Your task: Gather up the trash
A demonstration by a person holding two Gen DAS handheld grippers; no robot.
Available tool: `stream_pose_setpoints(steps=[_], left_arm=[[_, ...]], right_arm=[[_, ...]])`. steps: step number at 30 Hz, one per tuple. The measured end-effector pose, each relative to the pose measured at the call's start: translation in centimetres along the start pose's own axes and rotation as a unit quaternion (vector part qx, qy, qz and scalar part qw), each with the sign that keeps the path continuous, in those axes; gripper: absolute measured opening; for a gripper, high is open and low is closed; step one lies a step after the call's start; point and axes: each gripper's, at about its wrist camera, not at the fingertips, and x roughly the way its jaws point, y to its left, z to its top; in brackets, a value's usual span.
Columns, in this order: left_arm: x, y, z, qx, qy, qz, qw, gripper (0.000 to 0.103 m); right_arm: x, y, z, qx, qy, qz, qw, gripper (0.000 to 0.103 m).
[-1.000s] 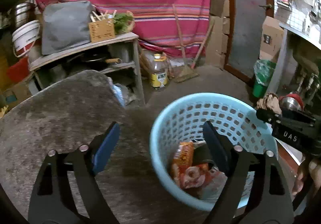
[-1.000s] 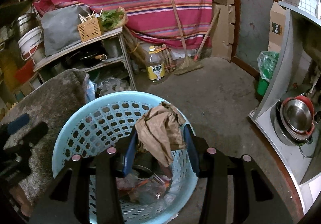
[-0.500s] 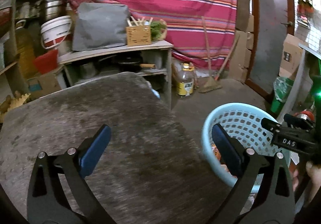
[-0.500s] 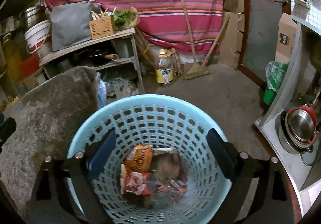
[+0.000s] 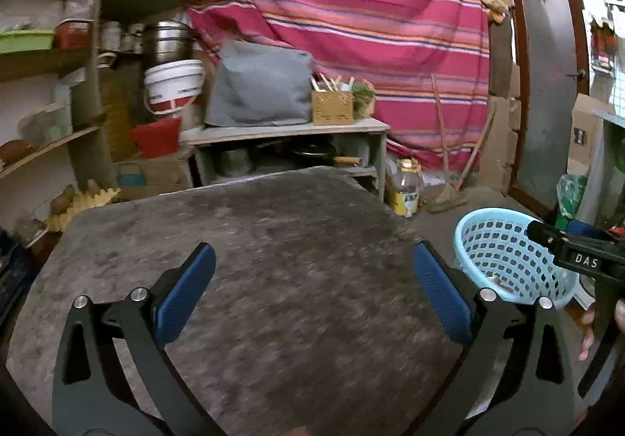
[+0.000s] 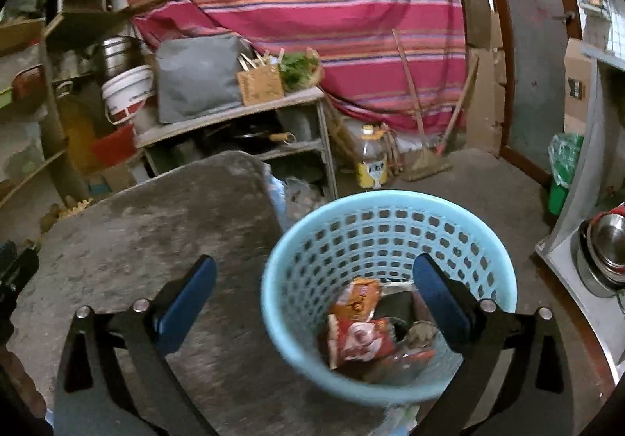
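A light blue plastic basket (image 6: 384, 240) stands on the floor by the grey table (image 6: 156, 233). Several bits of trash lie in it: red and orange snack wrappers (image 6: 361, 338) and a brownish crumpled piece (image 6: 420, 332). My right gripper (image 6: 314, 262) hangs above the basket's near left rim, its jaws opening wide with nothing between them. My left gripper (image 5: 312, 252) is open and empty over the bare table top (image 5: 293, 240). In the left wrist view the basket (image 5: 504, 256) sits at the right, behind the right gripper's black body (image 5: 582, 260).
Behind the table stands a low shelf (image 5: 289, 131) with a grey bag and a wooden box. An oil bottle (image 5: 406, 190) and a broom (image 5: 449, 178) lean by the striped cloth. A green bin (image 6: 562, 170) and metal bowls (image 6: 605, 252) are at the right.
The right gripper let go of the brown crumpled piece, which now lies in the basket, and opened wide. Both grippers swung left, the left one from the basket to over the table.
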Motion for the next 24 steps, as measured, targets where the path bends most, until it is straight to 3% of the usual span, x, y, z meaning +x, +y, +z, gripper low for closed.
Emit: stream_pose_setpoints(steps=[5, 14, 24], left_arm=[[-3.1, 3.5, -1.9, -0.021, 0.002, 0.011, 0.9997, 0.098], [-6.8, 7.4, -5.7, -0.021, -0.001, 0.072, 0.9972, 0.098], [-7.5, 10.2, -7.8, -0.046, -0.003, 0.104, 0.9935, 0.098]], right_arm=[[-3.5, 4.1, -2.1, -0.027, -0.033, 0.009, 0.999, 0.099], [-6.0, 9.7, -6.3, -0.064, -0.026, 0.049, 0.996, 0.099], [-6.8, 14.5, -8.6, -0.111, -0.051, 0.065, 0.99, 0.099]])
